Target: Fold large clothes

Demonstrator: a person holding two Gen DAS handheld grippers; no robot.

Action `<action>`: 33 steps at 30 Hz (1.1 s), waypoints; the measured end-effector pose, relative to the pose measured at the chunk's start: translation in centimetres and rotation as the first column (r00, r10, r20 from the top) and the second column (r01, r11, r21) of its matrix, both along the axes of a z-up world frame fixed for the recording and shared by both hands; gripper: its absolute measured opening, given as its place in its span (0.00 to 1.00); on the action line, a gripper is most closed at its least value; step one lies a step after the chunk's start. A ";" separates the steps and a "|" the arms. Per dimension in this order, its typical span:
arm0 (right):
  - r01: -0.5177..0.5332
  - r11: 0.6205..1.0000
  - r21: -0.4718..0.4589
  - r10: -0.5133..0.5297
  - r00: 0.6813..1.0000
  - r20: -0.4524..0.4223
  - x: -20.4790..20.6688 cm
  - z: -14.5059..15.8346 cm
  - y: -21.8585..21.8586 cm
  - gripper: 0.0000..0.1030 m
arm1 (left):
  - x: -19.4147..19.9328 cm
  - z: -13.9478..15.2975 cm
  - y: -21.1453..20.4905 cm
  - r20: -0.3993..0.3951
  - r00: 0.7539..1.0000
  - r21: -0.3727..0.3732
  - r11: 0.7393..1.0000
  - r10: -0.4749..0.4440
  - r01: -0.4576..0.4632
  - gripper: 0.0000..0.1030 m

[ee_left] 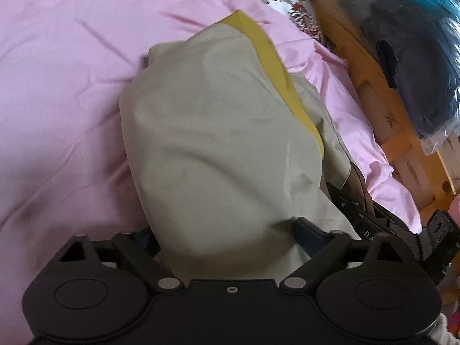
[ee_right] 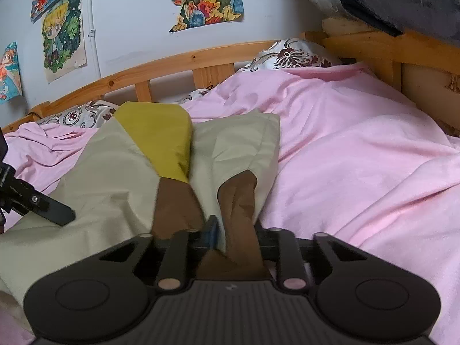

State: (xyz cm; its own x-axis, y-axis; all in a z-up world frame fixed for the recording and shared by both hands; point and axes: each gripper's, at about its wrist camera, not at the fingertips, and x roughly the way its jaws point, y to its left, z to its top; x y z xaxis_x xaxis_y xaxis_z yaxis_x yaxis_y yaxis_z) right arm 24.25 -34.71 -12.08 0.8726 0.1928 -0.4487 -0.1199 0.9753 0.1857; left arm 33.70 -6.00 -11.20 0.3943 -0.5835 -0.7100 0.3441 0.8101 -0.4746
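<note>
A beige garment (ee_left: 218, 132) with a mustard-yellow panel (ee_left: 267, 57) and brown parts (ee_right: 238, 201) lies bunched on a pink sheet (ee_left: 63, 86). My left gripper (ee_left: 227, 230) stands wide, and the beige cloth bulges up between its fingers and hides the tips. I see no pad pressing on it. In the right wrist view one left finger (ee_right: 54, 212) rests on the beige cloth at the left. My right gripper (ee_right: 221, 230) is nearly closed and pinches a fold of brown and beige cloth. In the left wrist view it (ee_left: 345, 198) sits at the garment's right edge.
The wooden bed frame (ee_right: 172, 63) runs along the far side and the right side (ee_left: 359, 66). Patterned pillows (ee_right: 290, 54) lie at the head. A plastic bag of dark clothes (ee_left: 417, 57) sits over the right rail. Posters (ee_right: 63, 34) hang on the wall.
</note>
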 end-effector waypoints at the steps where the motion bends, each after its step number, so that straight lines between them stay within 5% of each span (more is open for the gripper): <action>1: 0.000 1.000 -0.005 0.000 1.000 0.002 -0.1 0.1 0.2 0.11 | -0.1 0.4 -0.2 0.016 1.000 0.013 1.000 0.003 -0.003 0.76; 6: -0.045 0.997 -0.063 0.050 0.996 0.078 -1.6 2.0 2.4 0.07 | -0.9 2.8 -0.1 0.093 0.996 0.042 0.999 0.003 -0.007 0.44; 11: -0.057 0.997 -0.044 0.064 0.983 0.173 -2.4 4.3 4.4 0.06 | -2.1 6.0 1.1 0.271 0.960 0.108 0.993 -0.069 0.041 0.41; 17: -0.119 0.992 0.031 0.108 0.965 0.240 0.7 6.9 8.7 0.06 | 0.1 10.2 7.3 0.317 0.948 0.125 0.992 -0.029 -0.011 0.41; 21: -0.159 0.983 0.089 0.134 0.962 0.237 4.2 7.2 12.2 0.06 | 2.0 10.7 11.3 0.297 0.954 0.151 0.984 0.044 -0.092 0.44; 25: -0.141 0.982 0.125 0.124 0.983 0.135 8.4 4.8 14.9 0.08 | 3.9 6.9 13.3 0.197 0.972 0.180 0.971 0.124 -0.160 0.48; 30: -0.085 0.994 0.070 0.082 0.996 0.047 9.9 1.9 14.7 0.20 | 3.2 5.0 14.4 0.188 0.954 0.119 0.959 0.232 -0.256 0.69; 33: -0.073 0.994 0.076 0.069 0.996 0.052 9.3 2.0 13.2 0.32 | 2.7 4.8 13.4 0.184 0.957 0.149 0.956 0.224 -0.253 0.85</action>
State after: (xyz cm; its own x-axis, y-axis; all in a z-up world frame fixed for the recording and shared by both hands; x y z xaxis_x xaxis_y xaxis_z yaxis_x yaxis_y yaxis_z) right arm 33.57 -21.54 -10.10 0.8763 0.2874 -0.3865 -0.1989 0.9468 0.2531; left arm 36.44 7.40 -6.36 0.6258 -0.3350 -0.7044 0.1923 0.9414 -0.2769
